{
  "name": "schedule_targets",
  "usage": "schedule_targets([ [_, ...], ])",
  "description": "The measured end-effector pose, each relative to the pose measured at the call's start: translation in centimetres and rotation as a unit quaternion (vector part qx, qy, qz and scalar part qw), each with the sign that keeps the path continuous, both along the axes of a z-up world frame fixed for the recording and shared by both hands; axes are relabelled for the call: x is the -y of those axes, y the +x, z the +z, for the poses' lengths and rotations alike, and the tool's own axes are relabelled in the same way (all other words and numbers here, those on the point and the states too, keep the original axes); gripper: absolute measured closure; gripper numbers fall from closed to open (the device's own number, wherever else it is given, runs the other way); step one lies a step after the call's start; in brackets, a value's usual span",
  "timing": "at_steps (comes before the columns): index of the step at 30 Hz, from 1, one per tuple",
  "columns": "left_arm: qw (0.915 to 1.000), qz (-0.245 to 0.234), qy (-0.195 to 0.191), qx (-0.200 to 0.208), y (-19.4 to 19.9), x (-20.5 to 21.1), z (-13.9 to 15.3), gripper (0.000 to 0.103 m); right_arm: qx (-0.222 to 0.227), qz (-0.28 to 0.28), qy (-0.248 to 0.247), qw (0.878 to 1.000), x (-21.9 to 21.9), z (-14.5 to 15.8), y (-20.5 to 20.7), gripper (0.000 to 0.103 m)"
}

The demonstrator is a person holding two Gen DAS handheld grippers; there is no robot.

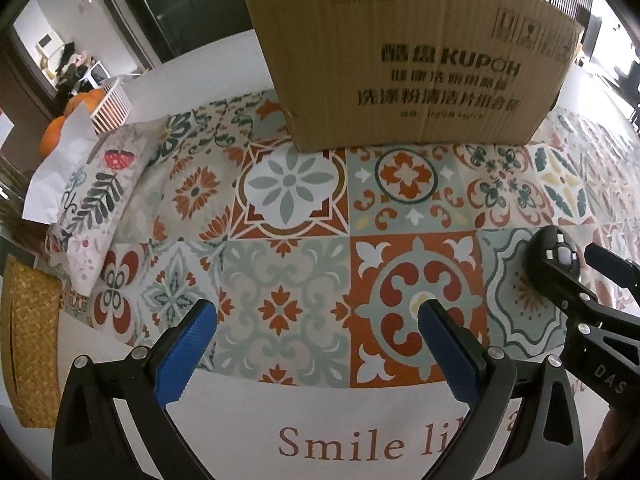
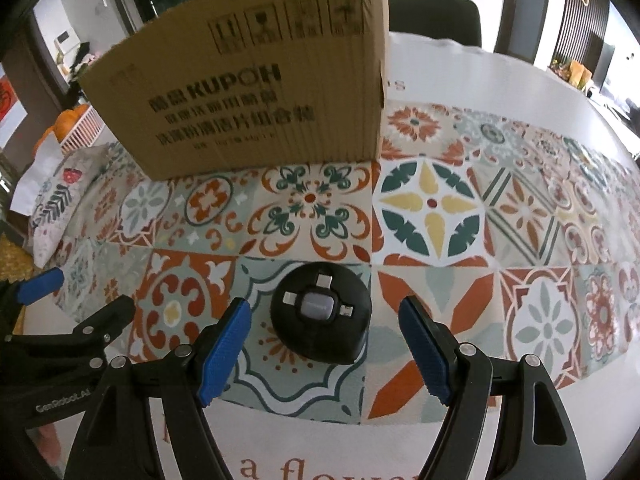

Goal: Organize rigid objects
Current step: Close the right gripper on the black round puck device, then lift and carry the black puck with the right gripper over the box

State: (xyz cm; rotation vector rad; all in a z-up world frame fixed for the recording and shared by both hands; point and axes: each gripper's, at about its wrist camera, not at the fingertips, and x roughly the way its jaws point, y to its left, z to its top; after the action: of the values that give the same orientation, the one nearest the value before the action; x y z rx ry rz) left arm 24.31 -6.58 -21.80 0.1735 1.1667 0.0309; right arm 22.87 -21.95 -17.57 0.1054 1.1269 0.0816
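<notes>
In the left wrist view, the left gripper [image 1: 316, 320] hangs with its blue-padded jaws spread and empty over the patterned tile-print tablecloth [image 1: 280, 208]; a brown corrugated cardboard box [image 1: 408, 68] stands at upper centre, and a round black plastic device [image 1: 558, 256] lies at right. In the right wrist view, the right gripper [image 2: 324, 320] is released, jaws wide, the device [image 2: 320, 312] low at centre between them, untouched.

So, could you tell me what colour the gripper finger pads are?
Blue, with a textured surface; the right gripper's pads show best in the right wrist view.
</notes>
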Motion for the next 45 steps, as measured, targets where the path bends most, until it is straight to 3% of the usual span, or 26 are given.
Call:
schedule_targets([
  [9,0.9999,0.002,0.006,-0.014,0.4,-0.1,-1.3,0.001,-0.014,-0.003,0.004,1.0,0.0,-1.4,0.4,0.032],
  [14,0.9999,0.004,0.003,-0.016,0.6,-0.4,-1.4,0.001,-0.007,0.002,0.011,1.0,-0.1,-1.4,0.4,0.046],
  [22,0.9999,0.001,0.007,-0.007,0.1,-0.3,-0.7,0.001,-0.007,-0.001,0.011,1.0,-0.1,-1.3,0.2,0.046],
  [30,0.9999,-0.004,-0.004,0.008,-0.4,-0.1,1.0,0.001,0.018,-0.003,0.003,1.0,0.0,1.1,-0.7,0.046],
  [45,0.9966,-0.009,-0.014,0.081,-0.4,-1.5,7.2,0.0,0.083,-0.006,-0.001,0.997,-1.4,7.0,-0.8,0.046],
])
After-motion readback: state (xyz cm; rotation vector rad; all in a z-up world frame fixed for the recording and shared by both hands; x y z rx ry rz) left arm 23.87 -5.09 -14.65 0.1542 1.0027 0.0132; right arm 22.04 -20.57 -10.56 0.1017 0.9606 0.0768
